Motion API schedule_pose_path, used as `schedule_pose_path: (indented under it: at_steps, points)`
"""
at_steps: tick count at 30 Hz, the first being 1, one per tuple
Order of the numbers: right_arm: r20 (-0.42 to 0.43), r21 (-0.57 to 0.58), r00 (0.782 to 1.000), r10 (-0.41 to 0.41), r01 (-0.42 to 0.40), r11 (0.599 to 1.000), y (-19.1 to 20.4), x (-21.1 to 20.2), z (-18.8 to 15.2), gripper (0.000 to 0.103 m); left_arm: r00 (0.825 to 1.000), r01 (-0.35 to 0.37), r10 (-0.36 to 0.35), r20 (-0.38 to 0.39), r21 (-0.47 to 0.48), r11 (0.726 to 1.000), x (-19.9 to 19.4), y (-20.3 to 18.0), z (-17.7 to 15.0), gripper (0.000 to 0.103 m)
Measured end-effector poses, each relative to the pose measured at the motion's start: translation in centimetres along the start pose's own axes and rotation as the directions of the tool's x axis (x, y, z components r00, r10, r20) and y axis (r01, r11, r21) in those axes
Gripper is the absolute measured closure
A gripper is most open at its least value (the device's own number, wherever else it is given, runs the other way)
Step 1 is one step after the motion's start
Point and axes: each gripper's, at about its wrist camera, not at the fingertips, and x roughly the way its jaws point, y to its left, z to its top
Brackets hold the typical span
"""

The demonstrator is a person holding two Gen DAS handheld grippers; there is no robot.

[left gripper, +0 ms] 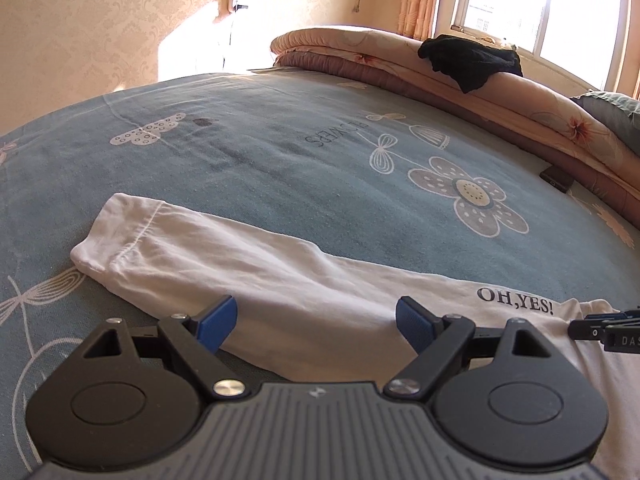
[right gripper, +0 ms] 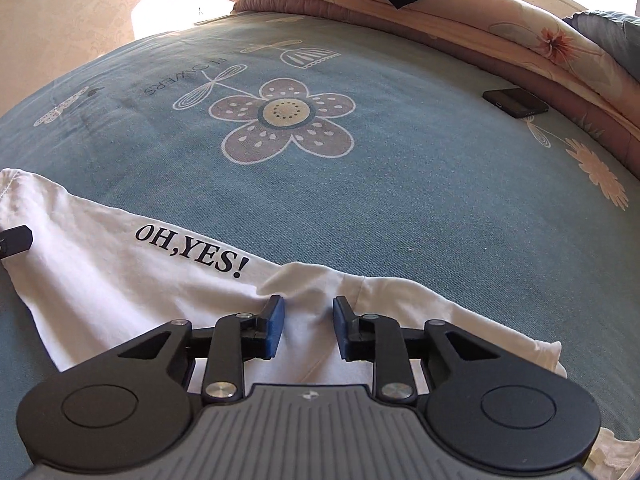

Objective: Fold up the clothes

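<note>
A white long-sleeved shirt (left gripper: 260, 264) printed "OH,YES!" lies flat on the blue flowered bedsheet (left gripper: 280, 160). Its sleeve stretches off to the left. My left gripper (left gripper: 316, 308) hovers low over that sleeve, jaws wide open and nothing between them. In the right wrist view the shirt (right gripper: 120, 280) fills the lower left, with a raised fold just ahead of my right gripper (right gripper: 309, 304). Its jaws stand narrowly apart over the cloth near the print. The pads do not visibly press on the fabric. The right gripper's tip (left gripper: 608, 328) shows at the left view's right edge.
A folded peach quilt (left gripper: 400, 52) runs along the bed's far side, with a black garment (left gripper: 472, 60) draped on it. A dark phone (right gripper: 516, 102) lies on the sheet by the quilt. A grey-green pillow (left gripper: 616, 116) sits at the far right below the window.
</note>
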Motion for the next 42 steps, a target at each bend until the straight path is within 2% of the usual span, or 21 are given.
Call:
schedule_pose_path:
  at_steps: [3,6,9,11,13,18,21,22,24,26,27,29,32,33,35,37,39,41,42]
  points:
    - [0.011,-0.005,1.000,-0.008,0.008,1.000,0.3,0.1,1.4,0.070,1.000,-0.006,0.006,-0.006,-0.009,1.000,0.2,0.3,0.0,0.016]
    - [0.043,-0.036,0.998,0.041,-0.039,0.999,0.6,-1.5,2.7,0.068,1.000,-0.015,0.015,-0.008,-0.028,0.999,0.2,0.9,0.1,0.016]
    - [-0.047,-0.015,0.991,0.128,-0.129,0.992,1.3,-2.0,2.7,0.067,1.000,-0.017,0.017,-0.010,-0.060,0.998,0.3,1.6,0.3,0.016]
    - [-0.100,-0.049,0.987,0.129,-0.134,0.990,2.9,-1.5,1.9,0.067,1.000,-0.026,0.025,-0.010,-0.063,0.998,0.3,1.7,0.3,0.016]
    - [-0.119,-0.079,0.987,0.104,-0.113,0.990,4.3,-0.6,1.3,0.067,0.999,-0.038,0.038,-0.009,-0.055,0.998,0.2,1.7,0.3,0.016]
    - [-0.038,-0.050,0.999,0.033,-0.035,0.998,5.3,1.6,2.8,0.052,0.998,-0.069,0.069,-0.009,-0.039,0.997,0.1,1.9,0.5,0.016]
    - [-0.023,-0.012,0.999,0.023,-0.023,1.000,5.2,1.9,4.3,0.052,0.995,-0.098,0.098,-0.015,-0.043,0.994,0.3,2.7,0.7,0.016]
    - [-0.012,-0.001,1.000,0.026,-0.026,1.000,5.3,1.3,4.6,0.052,0.994,-0.109,0.108,-0.017,-0.053,0.993,0.4,3.1,0.8,0.016]
    - [-0.009,0.034,0.995,0.102,-0.101,0.994,5.7,-0.2,4.7,0.051,0.991,-0.130,0.129,-0.021,-0.080,0.988,0.4,3.9,1.0,0.016]
    - [-0.043,0.055,0.983,0.179,-0.176,0.983,6.9,-1.2,4.6,0.051,0.990,-0.143,0.141,-0.025,-0.110,0.984,0.3,4.7,1.1,0.016]
    - [-0.070,0.050,0.979,0.191,-0.188,0.981,7.6,-1.2,4.5,0.051,0.990,-0.143,0.141,-0.028,-0.116,0.983,0.3,4.9,1.1,0.016]
    - [-0.140,0.030,0.973,0.184,-0.181,0.983,9.4,-0.5,4.1,0.051,0.990,-0.142,0.140,-0.029,-0.117,0.983,0.4,4.9,1.1,0.016]
    - [-0.174,-0.006,0.977,0.121,-0.124,0.992,11.3,1.6,3.8,0.050,0.990,-0.138,0.135,-0.028,-0.109,0.985,0.4,4.8,1.0,0.016]
    - [-0.156,-0.015,0.982,0.108,-0.112,0.994,11.6,2.0,4.0,0.044,0.991,-0.136,0.134,-0.026,-0.105,0.985,0.4,4.8,1.1,0.016]
    - [-0.119,-0.054,0.991,0.061,-0.067,0.996,12.4,2.8,4.6,0.043,0.991,-0.134,0.132,-0.022,-0.104,0.986,0.3,4.8,1.1,0.016]
    - [-0.076,-0.066,0.996,0.036,-0.041,0.997,12.4,3.8,5.5,0.038,0.990,-0.138,0.136,-0.021,-0.110,0.984,0.4,4.9,1.1,0.015]
    - [-0.050,-0.050,0.998,0.049,-0.051,0.997,11.8,4.2,6.4,0.038,0.990,-0.143,0.141,-0.024,-0.113,0.983,0.5,5.2,1.1,0.015]
    - [-0.022,-0.034,0.995,0.099,-0.100,0.994,10.9,3.6,7.2,0.038,0.989,-0.146,0.144,-0.026,-0.126,0.981,0.5,5.6,1.2,0.015]
    - [-0.018,-0.063,0.992,0.124,-0.125,0.990,10.8,3.4,7.4,0.038,0.989,-0.147,0.145,-0.026,-0.137,0.980,0.5,5.8,1.2,0.015]
